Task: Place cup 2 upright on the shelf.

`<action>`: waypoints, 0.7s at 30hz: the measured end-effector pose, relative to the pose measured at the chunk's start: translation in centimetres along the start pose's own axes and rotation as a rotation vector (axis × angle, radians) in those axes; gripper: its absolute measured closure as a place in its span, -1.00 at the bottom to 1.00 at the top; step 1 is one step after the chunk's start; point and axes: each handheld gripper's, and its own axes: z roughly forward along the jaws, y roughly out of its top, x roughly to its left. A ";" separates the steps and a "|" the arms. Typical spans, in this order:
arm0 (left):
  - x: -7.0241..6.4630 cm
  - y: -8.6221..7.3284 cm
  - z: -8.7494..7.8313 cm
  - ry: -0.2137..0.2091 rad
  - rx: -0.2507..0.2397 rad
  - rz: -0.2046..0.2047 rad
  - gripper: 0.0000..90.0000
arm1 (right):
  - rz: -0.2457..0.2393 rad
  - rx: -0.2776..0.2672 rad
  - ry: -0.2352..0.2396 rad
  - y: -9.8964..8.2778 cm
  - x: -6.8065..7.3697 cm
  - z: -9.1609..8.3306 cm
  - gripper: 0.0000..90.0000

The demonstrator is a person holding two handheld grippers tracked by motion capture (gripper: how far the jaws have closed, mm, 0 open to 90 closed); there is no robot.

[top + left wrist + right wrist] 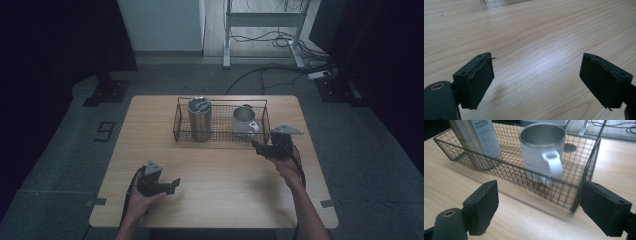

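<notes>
A dim room, a wooden desk (215, 170). The white mug (541, 152) stands inside the wire basket (584, 175), hard and light. Grab its handle. Right gripper (539, 210) and left gripper (536, 82) jaws are released, empty.

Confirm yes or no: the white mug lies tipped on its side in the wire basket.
No, the white mug stands upright in the wire basket, mouth up.

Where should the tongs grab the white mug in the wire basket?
Probably the white mug by its handle, which juts toward the right tongs. Coming down from above looks best, since the wire basket wall blocks a level approach and the mug stands upright.
</notes>
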 end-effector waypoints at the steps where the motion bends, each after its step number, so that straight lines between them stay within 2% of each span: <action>1: 0.0 0.0 0.0 -0.004 0.002 0.003 -0.73 | 0.002 0.002 -0.002 -0.4 -0.1 -0.3 -0.65; 11: -0.1 0.0 0.0 -0.005 -0.001 0.006 -0.72 | 0.055 0.019 0.006 -5.1 0.0 -2.2 -0.61; 15: 0.0 0.0 -0.1 -0.003 -0.004 0.002 -0.72 | 0.051 0.043 0.013 -6.7 0.5 -2.7 -0.61; 18: 0.0 0.0 0.0 -0.006 -0.003 0.005 -0.72 | 0.064 0.046 0.034 -7.8 0.7 -2.8 -0.61; 21: 0.0 0.0 0.0 -0.005 -0.004 0.002 -0.72 | 0.056 0.054 0.024 -8.3 1.0 -2.5 -0.62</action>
